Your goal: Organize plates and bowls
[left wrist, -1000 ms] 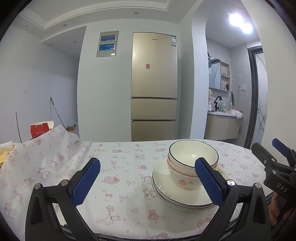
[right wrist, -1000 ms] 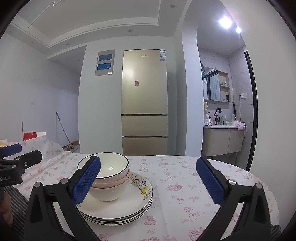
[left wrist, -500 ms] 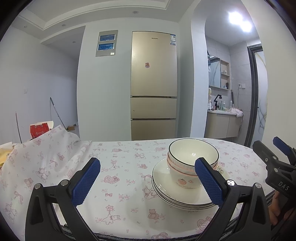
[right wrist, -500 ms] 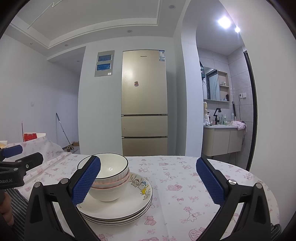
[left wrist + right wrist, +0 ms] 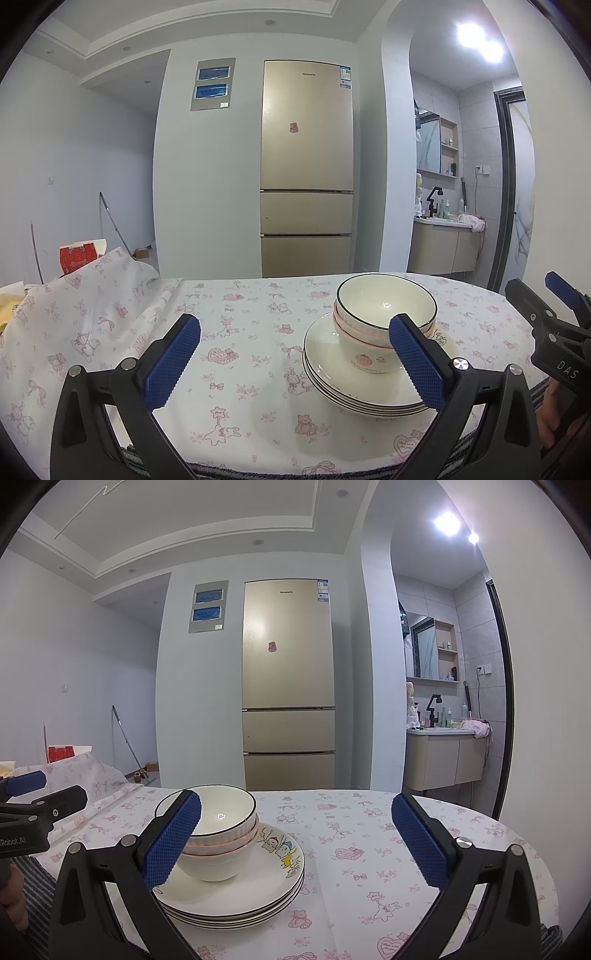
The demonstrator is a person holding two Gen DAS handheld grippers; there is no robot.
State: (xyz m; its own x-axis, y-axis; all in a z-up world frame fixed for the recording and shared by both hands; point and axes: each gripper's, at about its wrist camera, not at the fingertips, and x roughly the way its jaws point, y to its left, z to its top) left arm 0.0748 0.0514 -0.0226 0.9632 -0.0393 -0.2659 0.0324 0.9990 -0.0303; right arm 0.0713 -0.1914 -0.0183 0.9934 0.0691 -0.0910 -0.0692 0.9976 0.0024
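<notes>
A: Left wrist view: left gripper (image 5: 295, 363) wide open, holding nothing. Nested bowls (image 5: 384, 317) sit on the stacked plates (image 5: 354, 384) near the table's (image 5: 258, 332) front edge.

B: Right wrist view: right gripper (image 5: 295, 843) gaping too, empty, stack (image 5: 229, 867) by its left finger. I'd guess bumping a bowl rim could tip the pile.

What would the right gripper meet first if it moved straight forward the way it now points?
Probably nothing on the table: the right gripper points over bare tablecloth, while the stacked bowls sit by its left finger, which might graze them. Depth is unclear.
</notes>
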